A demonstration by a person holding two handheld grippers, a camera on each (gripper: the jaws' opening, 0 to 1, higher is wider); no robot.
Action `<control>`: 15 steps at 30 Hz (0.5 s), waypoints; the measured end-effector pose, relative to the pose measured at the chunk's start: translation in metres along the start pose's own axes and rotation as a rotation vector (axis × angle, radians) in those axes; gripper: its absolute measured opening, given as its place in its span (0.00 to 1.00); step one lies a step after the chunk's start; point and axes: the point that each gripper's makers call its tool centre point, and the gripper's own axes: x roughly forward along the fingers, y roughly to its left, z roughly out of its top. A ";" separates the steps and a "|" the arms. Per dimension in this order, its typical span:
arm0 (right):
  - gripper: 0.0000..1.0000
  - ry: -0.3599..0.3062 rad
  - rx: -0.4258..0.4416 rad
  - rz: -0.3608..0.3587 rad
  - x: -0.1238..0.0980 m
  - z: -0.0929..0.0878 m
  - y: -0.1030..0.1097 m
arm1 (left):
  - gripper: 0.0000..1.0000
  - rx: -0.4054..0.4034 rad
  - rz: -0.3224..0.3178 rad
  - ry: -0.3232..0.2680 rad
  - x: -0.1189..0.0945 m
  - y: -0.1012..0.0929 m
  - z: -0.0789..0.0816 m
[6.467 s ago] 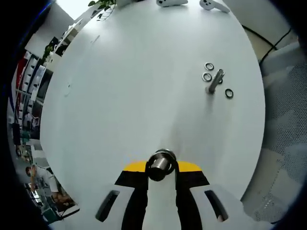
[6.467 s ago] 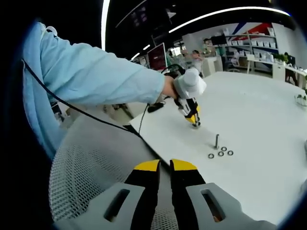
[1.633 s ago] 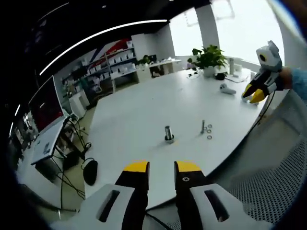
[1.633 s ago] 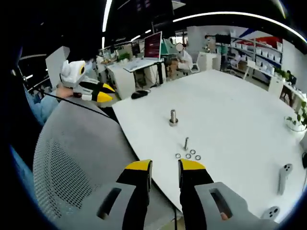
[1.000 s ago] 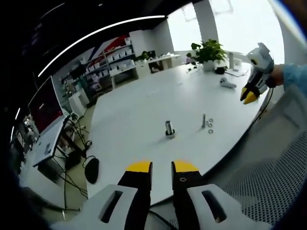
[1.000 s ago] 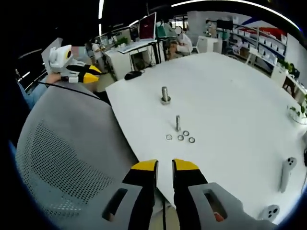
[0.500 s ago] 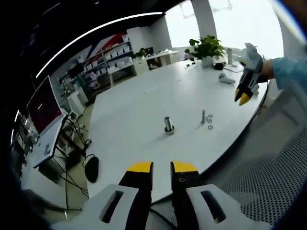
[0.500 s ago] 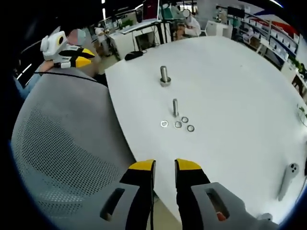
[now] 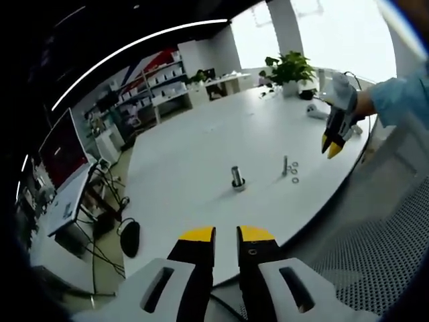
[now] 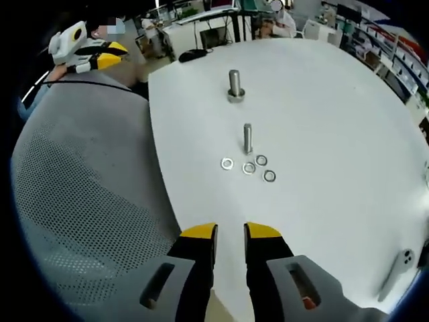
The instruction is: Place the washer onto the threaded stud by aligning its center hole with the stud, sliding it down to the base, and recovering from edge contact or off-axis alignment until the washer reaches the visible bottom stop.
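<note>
White and round, the bench (image 10: 348, 134) is seen in an open office with shelving and a potted plant (image 9: 289, 67) behind it. On the bench, a thin threaded stud (image 10: 247, 138) is set upright, and four washers (image 10: 249, 168) are laid flat just beside its base, none of them on the stud. A thicker bolt with a nut (image 10: 234, 85) is placed upright farther along, well apart from the washers. The right hand-held gripper (image 10: 230, 235) is held above the bench edge, its jaws nearly pressed together with nothing between them. The left hand-held gripper (image 9: 224, 236) is held off the bench over a mesh chair back (image 10: 80, 201), jaws likewise nearly together and empty.
</note>
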 end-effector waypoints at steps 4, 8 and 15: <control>0.18 0.056 -0.026 0.009 0.007 -0.006 -0.003 | 0.10 -0.001 -0.001 0.002 0.000 0.000 0.000; 0.19 0.077 -0.035 0.014 0.012 -0.006 -0.006 | 0.10 -0.005 0.002 -0.001 0.000 0.001 0.000; 0.21 0.024 0.048 0.095 0.020 0.010 0.004 | 0.10 -0.003 0.003 0.003 0.000 0.001 -0.001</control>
